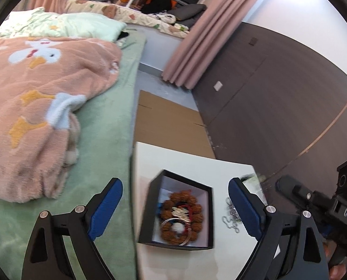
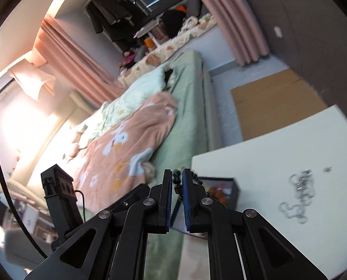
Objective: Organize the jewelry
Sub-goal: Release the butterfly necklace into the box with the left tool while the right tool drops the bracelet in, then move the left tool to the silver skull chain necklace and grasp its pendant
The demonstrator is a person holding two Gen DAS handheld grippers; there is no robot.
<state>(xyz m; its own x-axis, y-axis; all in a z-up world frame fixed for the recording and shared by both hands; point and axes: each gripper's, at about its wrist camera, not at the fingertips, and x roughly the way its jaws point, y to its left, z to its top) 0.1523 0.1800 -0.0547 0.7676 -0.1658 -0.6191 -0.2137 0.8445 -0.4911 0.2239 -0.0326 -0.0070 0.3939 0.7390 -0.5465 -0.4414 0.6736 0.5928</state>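
A black jewelry box with a white lining stands open on the white table. In it lie a brown bead bracelet and thin bangles. My left gripper is open, its blue pads either side of the box, above it. A silver chain lies on the table right of the box; it also shows in the right wrist view. My right gripper is shut on a dark beaded strand, held above the box's left side.
A bed with a green sheet and a pink duck blanket lies left of the table. Flat cardboard lies on the floor beyond the table. A dark wall panel and pink curtains stand to the right.
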